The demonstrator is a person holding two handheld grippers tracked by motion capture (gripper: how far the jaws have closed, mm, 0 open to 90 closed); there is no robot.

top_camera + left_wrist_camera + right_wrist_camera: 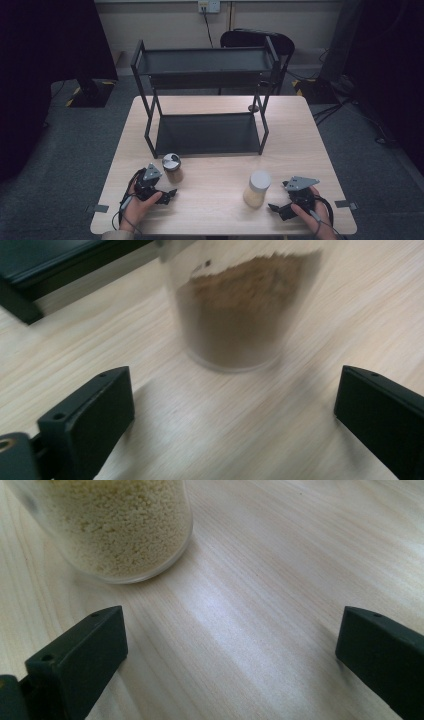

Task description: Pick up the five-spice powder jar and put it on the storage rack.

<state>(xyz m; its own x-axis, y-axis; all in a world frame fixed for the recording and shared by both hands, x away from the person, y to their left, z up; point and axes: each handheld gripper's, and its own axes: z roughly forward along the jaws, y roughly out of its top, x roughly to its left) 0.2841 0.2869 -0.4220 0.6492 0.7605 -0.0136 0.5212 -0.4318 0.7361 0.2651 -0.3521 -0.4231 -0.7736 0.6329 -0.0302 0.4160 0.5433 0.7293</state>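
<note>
Spread left gripper [227, 425], jar of brown powder [240, 310], spread right gripper [230, 662], jar of pale grains [120, 525]

Soft overhead light falls evenly on my table [210, 165], while the room's corners go nearly black in the high view. My left gripper view smears the brown jar [240, 315] with motion blur. In my right gripper view, a pale sheen crosses the wood grain.
</note>
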